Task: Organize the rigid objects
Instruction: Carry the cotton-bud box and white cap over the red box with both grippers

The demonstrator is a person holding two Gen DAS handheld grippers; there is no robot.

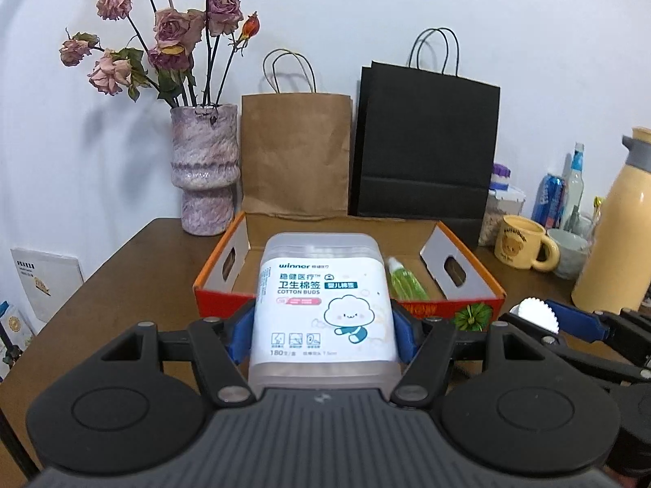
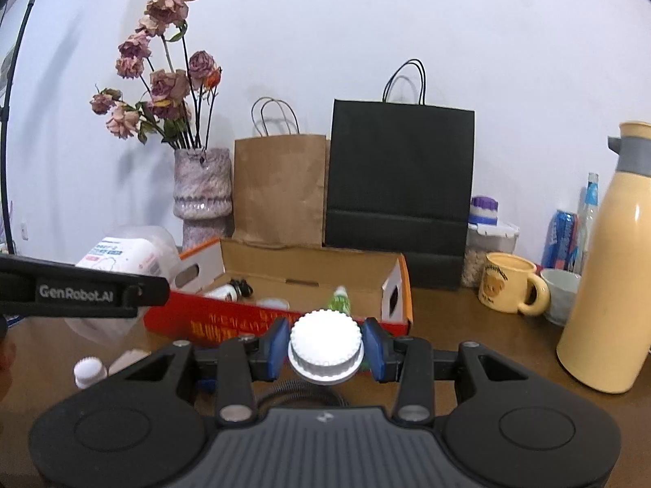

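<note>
Brown wood makes up the bench (image 1: 122, 268), and the biggest thing on it that matters is the open cardboard box (image 1: 468, 284) with red and orange sides, which looks like the place where the loose items are being gathered. Its near wall stands between both held items and the floor of the box, so either one carried in too low could catch that edge and push the whole box toward the paper bags behind it. Next in size is the clear plastic box of cotton buds (image 1: 321, 305), clamped by its two long sides in the left gripper (image 1: 321, 329) and held up just in front of the cardboard box; the smooth plastic gives the blue pads little to bite on, so a tilt or a jolt could let it slide out. A green bottle (image 1: 407, 282) already lies inside toward the right, and something dropped on it could knock it about or leave no flat spot. Smallest is the white ridged cap (image 2: 325, 345), seemingly the top of a small bottle, pinched in the right gripper (image 2: 325, 347); the body below is hidden, so its weight could swing and twist it loose.
</note>
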